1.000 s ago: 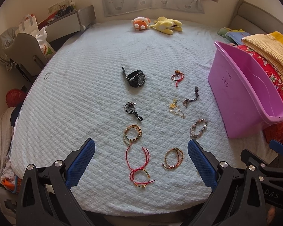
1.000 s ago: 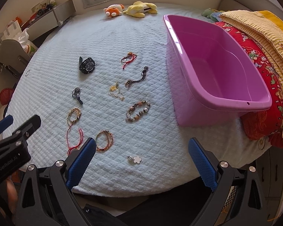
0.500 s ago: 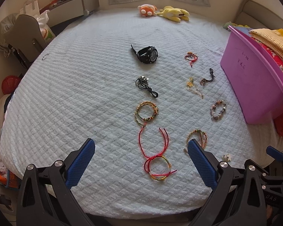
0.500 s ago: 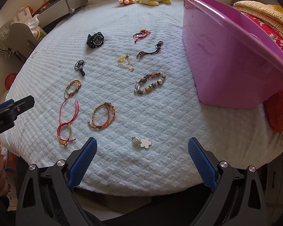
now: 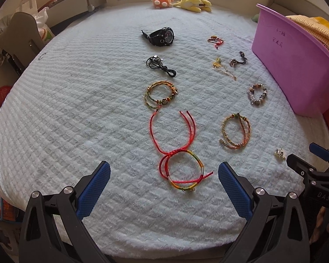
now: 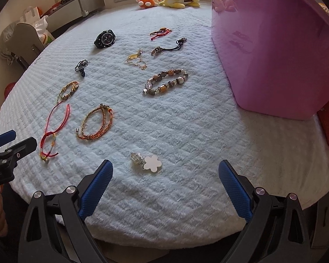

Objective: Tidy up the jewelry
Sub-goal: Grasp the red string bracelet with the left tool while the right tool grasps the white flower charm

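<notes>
Jewelry spread out on our bed

Our left gripper [image 5: 164,180] and right gripper [image 6: 165,180] both hang spread wide, holding nothing; red cord bracelet [image 5: 178,153] at 12 o'clock from the left one, pink bin [image 6: 274,50] at 2 from the right.

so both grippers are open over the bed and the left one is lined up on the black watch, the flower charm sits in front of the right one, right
Not quite. The left gripper is lined up on the red string bracelet, not the black watch, which lies far up the bed, as the left wrist view shows. The rest holds: both grippers are open, and the flower charm sits just ahead of the right gripper.
</notes>
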A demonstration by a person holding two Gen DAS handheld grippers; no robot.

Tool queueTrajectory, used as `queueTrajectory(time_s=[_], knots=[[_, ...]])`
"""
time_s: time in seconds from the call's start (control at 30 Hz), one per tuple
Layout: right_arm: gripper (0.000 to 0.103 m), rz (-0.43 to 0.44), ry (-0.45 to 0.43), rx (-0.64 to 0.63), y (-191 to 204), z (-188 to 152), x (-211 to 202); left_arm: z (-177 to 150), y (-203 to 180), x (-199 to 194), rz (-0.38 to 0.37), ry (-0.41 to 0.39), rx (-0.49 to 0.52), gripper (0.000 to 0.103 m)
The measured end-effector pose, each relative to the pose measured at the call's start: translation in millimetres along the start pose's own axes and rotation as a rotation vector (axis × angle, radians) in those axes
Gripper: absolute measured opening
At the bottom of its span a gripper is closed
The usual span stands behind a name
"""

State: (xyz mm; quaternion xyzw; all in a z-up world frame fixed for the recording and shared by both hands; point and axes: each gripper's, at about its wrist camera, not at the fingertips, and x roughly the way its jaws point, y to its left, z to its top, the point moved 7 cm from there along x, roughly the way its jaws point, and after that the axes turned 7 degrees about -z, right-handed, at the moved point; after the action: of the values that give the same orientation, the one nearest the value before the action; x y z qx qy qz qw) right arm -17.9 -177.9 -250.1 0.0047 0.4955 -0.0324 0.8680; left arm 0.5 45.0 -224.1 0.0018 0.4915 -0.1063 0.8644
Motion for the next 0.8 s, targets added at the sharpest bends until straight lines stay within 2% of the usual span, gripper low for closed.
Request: queueTrajectory(time_s=[0.17,0.4,0.67,0.8], knots=[[0.093,0.009,0.015,0.019,-1,-1,15,-3,0,7,-0.004,-0.021,-0.012,0.097],[0.093,-0.070,-0.008,-0.085,8,-1,22,-8,5,27,0.011,-0.011,-0.029,0.097],[0.093,-0.038,0.014,-0.064,7,-2,33,-13,9,42,0.002,-0.005,-0.033,0.097],[0.087,-0.033,0.019,-0.073,10,-4,35,-14,9,45,0.010,-0.005,-0.025,0.097]])
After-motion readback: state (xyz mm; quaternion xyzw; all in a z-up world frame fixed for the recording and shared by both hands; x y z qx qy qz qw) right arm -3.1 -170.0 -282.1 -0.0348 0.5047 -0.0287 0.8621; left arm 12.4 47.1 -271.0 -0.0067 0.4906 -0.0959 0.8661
